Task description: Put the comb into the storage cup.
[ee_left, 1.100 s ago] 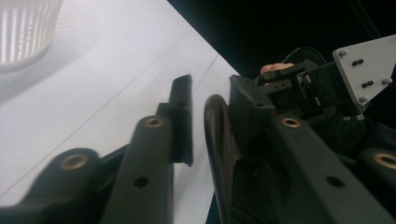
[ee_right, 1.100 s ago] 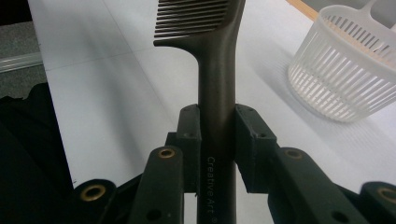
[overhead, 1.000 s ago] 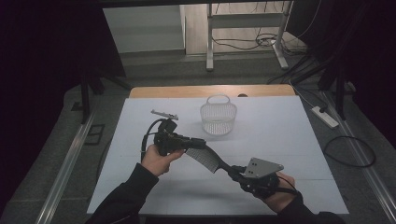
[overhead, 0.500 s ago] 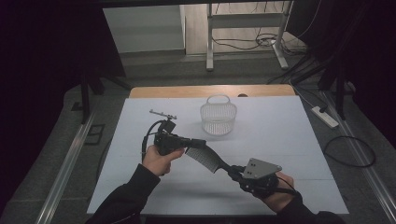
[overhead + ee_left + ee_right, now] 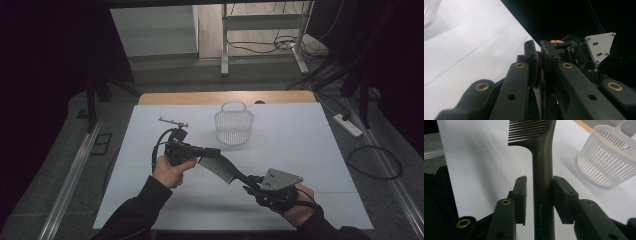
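Passing the comb (image 5: 220, 169) between hands above the counter's near edge, the left tongs (image 5: 214, 152) stay clamped on its toothed end while the right tongs (image 5: 539, 185), just opening with the handle between them, should draw straight back.

Count, high view:
- 1 comb (image 5: 220, 167), dark, centre of frame; 1 handle, 1 row of teeth.
- 1 white slatted basket (image 5: 233, 129), just above centre.
- 2 grippers: left gripper (image 5: 212, 151) left of centre, right gripper (image 5: 250, 185) lower right of centre; 2 black jaws each.
- 2 hands, bottom edge of frame.
- 1 grey three-cornered plate (image 5: 281, 178), on the lower-right gripper.
- 1 white-covered table (image 5: 310, 150).
- 1 power strip (image 5: 347, 125) on the floor, right side.
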The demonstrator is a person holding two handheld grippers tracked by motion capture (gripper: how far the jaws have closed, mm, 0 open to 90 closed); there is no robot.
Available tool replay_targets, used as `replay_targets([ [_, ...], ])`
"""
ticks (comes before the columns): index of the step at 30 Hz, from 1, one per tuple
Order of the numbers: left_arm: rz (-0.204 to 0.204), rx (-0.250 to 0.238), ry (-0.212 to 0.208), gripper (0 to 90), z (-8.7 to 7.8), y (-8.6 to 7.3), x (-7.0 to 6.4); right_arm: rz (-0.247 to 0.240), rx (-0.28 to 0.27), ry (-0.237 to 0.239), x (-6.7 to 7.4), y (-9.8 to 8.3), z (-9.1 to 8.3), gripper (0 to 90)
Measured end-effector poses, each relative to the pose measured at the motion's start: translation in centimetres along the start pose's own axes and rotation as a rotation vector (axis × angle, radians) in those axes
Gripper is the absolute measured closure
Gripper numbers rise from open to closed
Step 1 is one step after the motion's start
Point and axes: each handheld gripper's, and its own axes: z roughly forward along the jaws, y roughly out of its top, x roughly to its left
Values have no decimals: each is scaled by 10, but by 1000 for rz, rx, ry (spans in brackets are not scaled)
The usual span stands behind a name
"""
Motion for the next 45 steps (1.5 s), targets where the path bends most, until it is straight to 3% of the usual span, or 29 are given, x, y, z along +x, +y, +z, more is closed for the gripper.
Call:
replay_targets([
  [8, 14, -21, 19, 839, -4, 2, -3, 21, 6, 8, -2, 0, -1, 508],
  [12, 22, -30, 29, 839, -7, 2, -5, 60, 22, 22, -6, 0, 0, 462],
  [19, 33, -26, 47, 839, -7, 3, -6, 103, 67, 80, -12, -1, 2, 404],
  [25, 51, -24, 70, 839, -7, 5, -9, 114, 58, 43, -11, -2, 0, 342],
  [33, 69, -25, 91, 839, -9, 6, -11, 168, 63, 46, -16, -3, -2, 256],
  [45, 92, -31, 136, 839, -14, 6, -14, 196, 76, 38, -20, -5, -4, 156],
])
